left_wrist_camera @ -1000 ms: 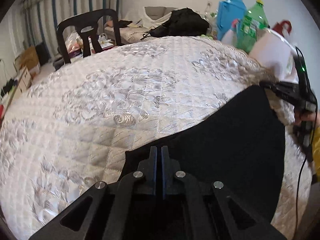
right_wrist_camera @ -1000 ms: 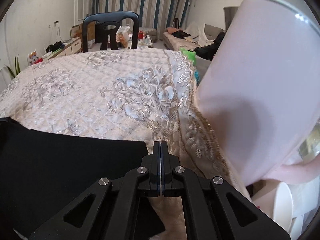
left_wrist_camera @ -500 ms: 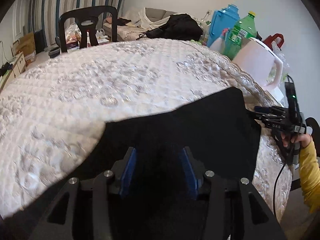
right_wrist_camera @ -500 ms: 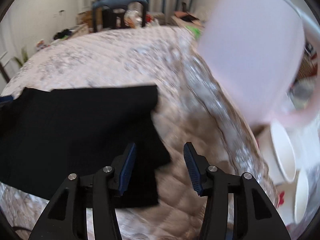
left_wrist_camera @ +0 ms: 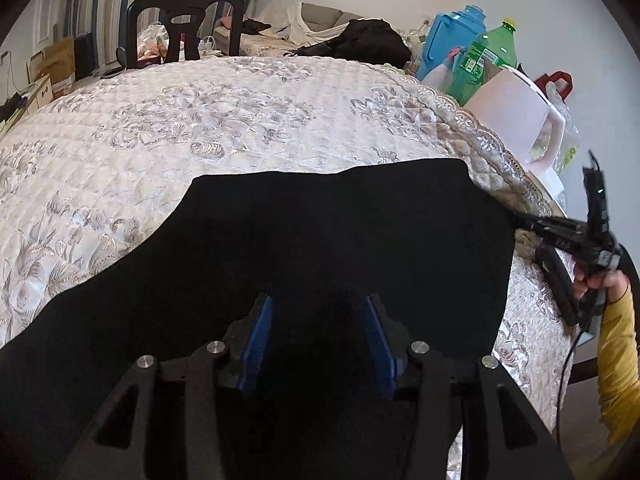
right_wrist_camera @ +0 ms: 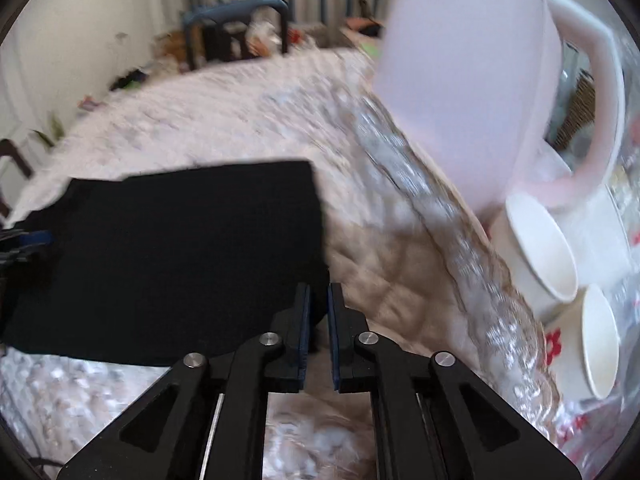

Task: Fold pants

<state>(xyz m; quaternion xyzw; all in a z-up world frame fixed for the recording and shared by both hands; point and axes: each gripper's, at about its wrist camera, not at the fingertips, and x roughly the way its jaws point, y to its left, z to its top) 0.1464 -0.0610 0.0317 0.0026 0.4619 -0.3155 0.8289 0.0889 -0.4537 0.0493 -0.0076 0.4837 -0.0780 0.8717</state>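
The black pants (left_wrist_camera: 340, 240) lie folded flat on the quilted white bedspread (left_wrist_camera: 200, 120). My left gripper (left_wrist_camera: 318, 312) is open above the near part of the pants, with nothing between its blue pads. In the right wrist view the pants (right_wrist_camera: 180, 248) lie left of centre. My right gripper (right_wrist_camera: 318, 300) is nearly closed, with a narrow gap between its fingers, at the pants' right edge; I cannot see any cloth in the gap. The right gripper also shows in the left wrist view (left_wrist_camera: 532, 222) at the pants' right edge.
A pink jug (right_wrist_camera: 480, 100) and white paper cups (right_wrist_camera: 536, 240) stand right of the bed edge. A blue container (left_wrist_camera: 452, 40) and a green bottle (left_wrist_camera: 484, 60) stand behind. A black chair (left_wrist_camera: 184, 24) is at the far side.
Both grippers opened and let go of the pants, which now lie flat. The left gripper pulled back over the cloth. The right gripper drew back and has narrowed again.
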